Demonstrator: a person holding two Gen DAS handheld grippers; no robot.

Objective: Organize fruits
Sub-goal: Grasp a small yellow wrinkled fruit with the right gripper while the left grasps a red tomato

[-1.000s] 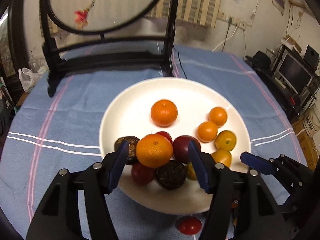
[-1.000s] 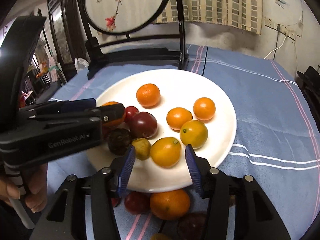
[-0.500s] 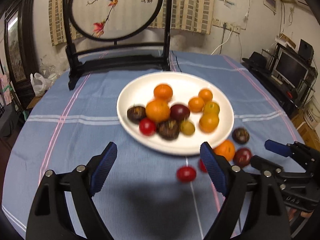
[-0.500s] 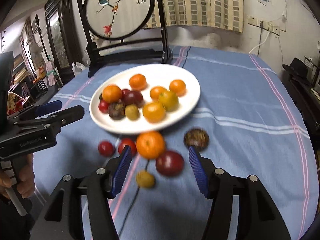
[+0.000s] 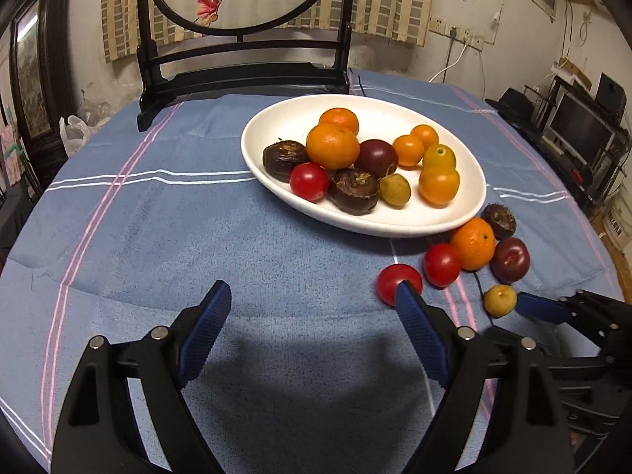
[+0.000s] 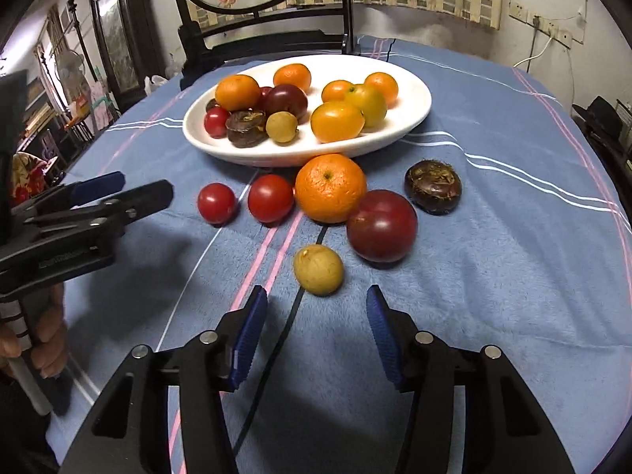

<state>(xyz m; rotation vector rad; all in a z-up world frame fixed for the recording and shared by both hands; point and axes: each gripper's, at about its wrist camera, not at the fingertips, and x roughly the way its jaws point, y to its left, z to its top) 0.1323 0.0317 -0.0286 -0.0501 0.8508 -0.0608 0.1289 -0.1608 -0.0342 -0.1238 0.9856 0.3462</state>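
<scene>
Left tongs (image 5: 312, 298) spread wide, nothing between them, hovering over bare blue cloth in the lower middle of the left wrist view. Right tongs (image 6: 314, 306) also spread, empty, low centre of the right wrist view, with a small yellow-green fruit (image 6: 318, 269) just above the gap between the tips.

White plate (image 6: 410, 118) sits on the desk (image 6: 513, 276) in the upper middle of the frame, loaded with fruit: two mandarins, several small orange kumquats, a dark plum, two brown water chestnuts, a red cherry tomato and a small yellow-green fruit.

Loose fruit lies on the cloth just below the plate's near rim. A big mandarin (image 6: 331, 187) touches the plate edge or nearly so. Two cherry tomatoes (image 6: 270, 198) are left of it, side by side. A dark red plum (image 6: 382, 225) touches the mandarin on its lower right. A brown water chestnut (image 6: 433, 186) sits apart at right.

In the left wrist view the same loose group is at right centre, and the left-hand tomato (image 5: 395, 282) is partly hidden behind the right finger tip of the left tongs.

A black framed round screen (image 5: 245, 59) stands on the desk behind the plate at the top of the frame. A thin dark cable (image 6: 284, 331) runs down the cloth between the right tongs' fingers.
</scene>
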